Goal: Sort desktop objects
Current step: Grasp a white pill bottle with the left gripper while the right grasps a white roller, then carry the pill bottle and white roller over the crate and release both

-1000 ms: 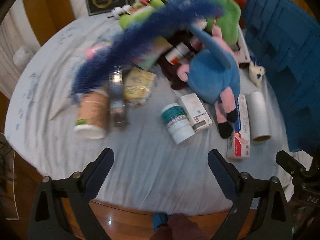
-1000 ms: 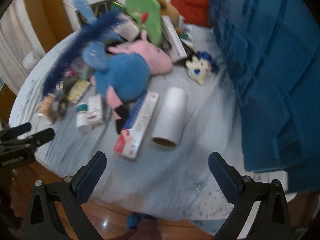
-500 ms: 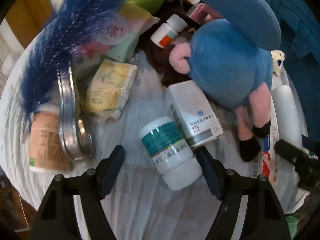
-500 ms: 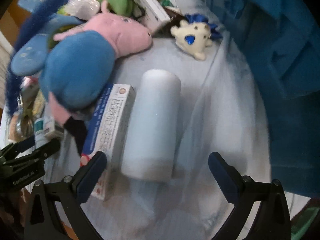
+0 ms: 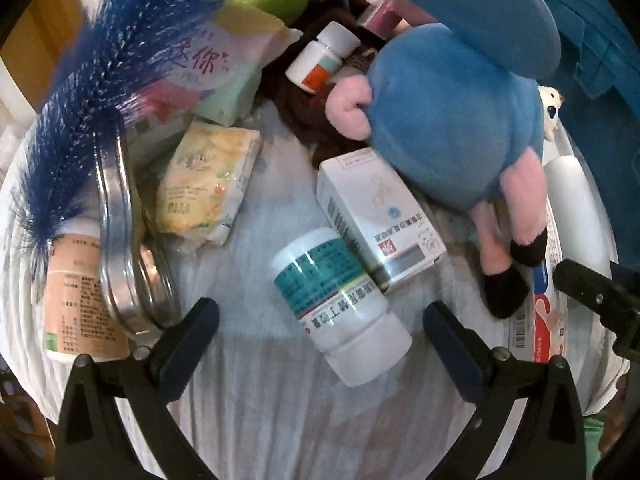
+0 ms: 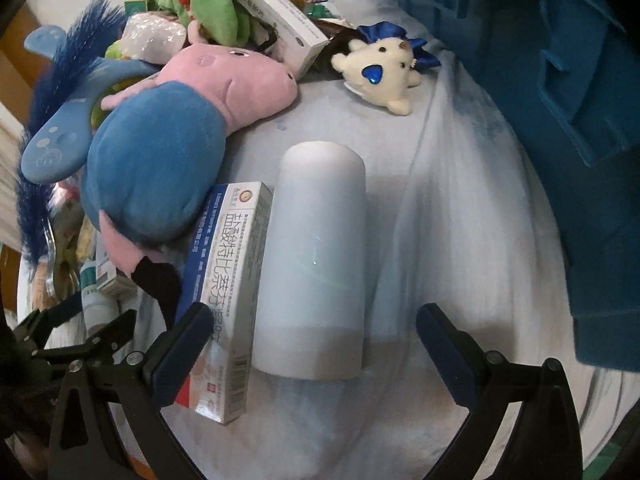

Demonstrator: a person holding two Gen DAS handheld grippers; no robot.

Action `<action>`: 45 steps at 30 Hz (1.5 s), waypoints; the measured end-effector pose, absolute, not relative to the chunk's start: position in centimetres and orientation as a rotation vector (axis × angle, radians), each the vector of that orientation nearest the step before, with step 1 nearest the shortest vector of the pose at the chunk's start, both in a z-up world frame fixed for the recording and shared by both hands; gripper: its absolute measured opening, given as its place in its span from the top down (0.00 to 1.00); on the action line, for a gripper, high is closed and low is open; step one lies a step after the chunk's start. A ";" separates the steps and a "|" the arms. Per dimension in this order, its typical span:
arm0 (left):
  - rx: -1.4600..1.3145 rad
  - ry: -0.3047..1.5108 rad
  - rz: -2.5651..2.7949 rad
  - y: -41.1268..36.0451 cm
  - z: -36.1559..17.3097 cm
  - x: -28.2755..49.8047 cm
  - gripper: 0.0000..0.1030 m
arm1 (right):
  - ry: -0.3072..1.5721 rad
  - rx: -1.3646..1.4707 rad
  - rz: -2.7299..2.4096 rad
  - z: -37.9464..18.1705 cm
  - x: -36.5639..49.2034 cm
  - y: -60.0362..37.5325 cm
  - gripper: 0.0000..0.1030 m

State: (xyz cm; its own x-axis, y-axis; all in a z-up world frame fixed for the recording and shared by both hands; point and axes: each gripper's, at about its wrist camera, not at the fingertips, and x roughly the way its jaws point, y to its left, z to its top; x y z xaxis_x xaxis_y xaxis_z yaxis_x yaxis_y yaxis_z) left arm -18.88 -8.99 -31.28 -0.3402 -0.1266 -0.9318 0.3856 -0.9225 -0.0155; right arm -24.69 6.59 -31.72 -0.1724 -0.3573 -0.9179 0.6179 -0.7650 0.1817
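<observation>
Near table's (image 5: 248, 420) front edge: white pill bottle (image 5: 336, 312) lying slantwise between wide-open, just-reopened left gripper (image 5: 320, 340) jaws, untouched; white roll (image 6: 316, 264) lengthwise inside equally wide, empty right gripper (image 6: 314, 344).

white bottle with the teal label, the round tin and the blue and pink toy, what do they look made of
White bottle: looks like smooth plastic, with a glossy printed label that catches the light. Round tin: probably metal, silvery and mirror-shiny on its rim. Blue and pink toy: soft plush fabric, matte and fuzzy, with stitched seams.
</observation>
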 end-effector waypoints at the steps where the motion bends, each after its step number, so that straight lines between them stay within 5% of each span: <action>1: 1.591 0.339 -2.311 -9.0 -31.3 -18.9 0.00 | 0.315 1.481 -1.975 -31.7 -24.8 6.6 0.00; 7: 1.599 0.386 -2.301 -9.0 -30.6 -17.9 0.39 | 0.339 1.428 -2.044 -29.2 -24.3 7.3 0.00; 11: 1.593 0.398 -2.300 -8.7 -30.6 -17.3 0.55 | 0.432 1.425 -2.072 -28.9 -24.4 6.2 0.25; 21: 1.568 0.381 -2.291 -8.8 -31.2 -16.9 0.55 | 0.498 1.436 -2.031 -29.9 -25.9 4.1 0.28; 23: 1.575 0.422 -2.295 -9.1 -31.2 -16.4 0.58 | 0.516 1.429 -2.034 -29.6 -25.8 4.0 0.45; 26: 1.573 0.446 -2.305 -9.4 -31.3 -15.4 0.66 | 0.529 1.455 -2.023 -30.0 -25.8 4.5 0.51; 31: 1.552 0.454 -2.321 -9.7 -31.5 -14.5 0.66 | 0.587 1.473 -2.033 -31.3 -25.9 4.3 0.49; 34: 1.549 0.431 -2.326 -9.5 -31.7 -14.1 0.66 | 0.609 1.455 -2.013 -31.6 -25.3 3.6 0.31; 36: 1.549 0.426 -2.324 -9.5 -31.7 -13.7 0.67 | 0.610 1.450 -2.019 -31.5 -25.1 3.6 0.30; 38: 1.551 0.424 -2.322 -9.4 -31.8 -13.4 0.67 | 0.612 1.435 -2.038 -31.0 -24.9 3.7 0.54; 45: 1.455 0.358 -2.371 -9.0 -29.0 -11.9 0.67 | 0.612 1.404 -2.045 -29.2 -23.7 4.1 0.56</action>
State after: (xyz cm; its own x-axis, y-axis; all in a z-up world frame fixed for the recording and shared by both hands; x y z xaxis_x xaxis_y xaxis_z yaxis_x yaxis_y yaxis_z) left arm -11.90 -9.03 -28.99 -0.4207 -0.1508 -0.8946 0.4084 -0.9120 -0.0382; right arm -23.73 4.10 -29.25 -0.2797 -0.2020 -0.9386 0.6841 -0.7278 -0.0473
